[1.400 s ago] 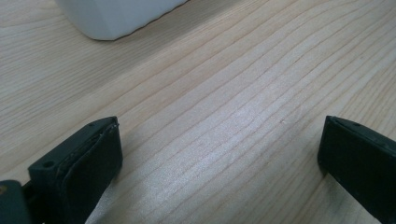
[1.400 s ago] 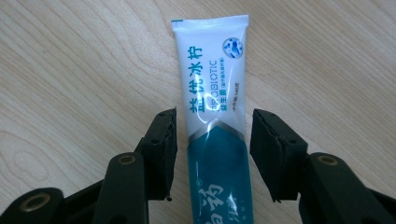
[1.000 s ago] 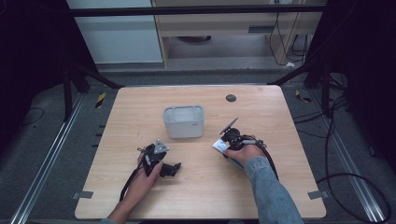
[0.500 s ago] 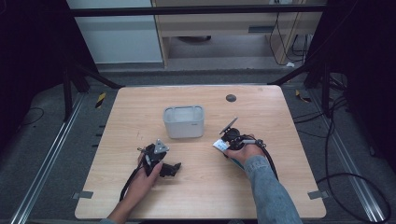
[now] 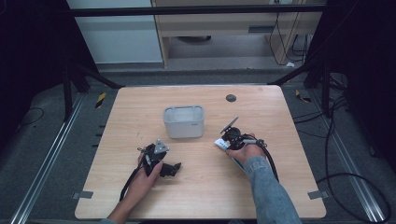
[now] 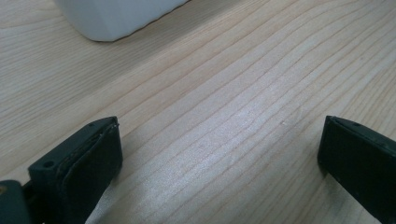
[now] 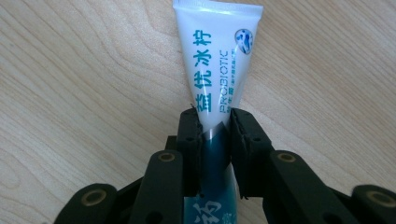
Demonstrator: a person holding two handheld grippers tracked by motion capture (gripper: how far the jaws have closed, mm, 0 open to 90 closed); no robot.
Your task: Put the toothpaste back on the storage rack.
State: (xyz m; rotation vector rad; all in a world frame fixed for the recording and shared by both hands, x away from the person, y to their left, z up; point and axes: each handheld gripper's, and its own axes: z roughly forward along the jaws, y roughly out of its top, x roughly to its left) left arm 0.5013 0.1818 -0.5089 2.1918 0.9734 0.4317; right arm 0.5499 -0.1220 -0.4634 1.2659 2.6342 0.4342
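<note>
A white toothpaste tube (image 7: 218, 70) with teal print lies on the wooden table, and its flat end (image 5: 220, 144) pokes out left of my right hand in the high view. My right gripper (image 7: 215, 122) has just been closing and its pads now press on the tube's middle from both sides. My left gripper (image 5: 170, 169) rests low on the table at the front left, its jaws wide apart with bare wood (image 6: 219, 140) between them. A white rectangular container (image 5: 183, 121) stands at the table's centre, between and beyond both grippers.
A small dark round disc (image 5: 230, 98) sits near the table's far edge. A corner of the white container (image 6: 112, 18) shows at the top of the left gripper view. Cables trail from both grippers toward the front edge.
None visible in the high view; both hands hold the same places.
</note>
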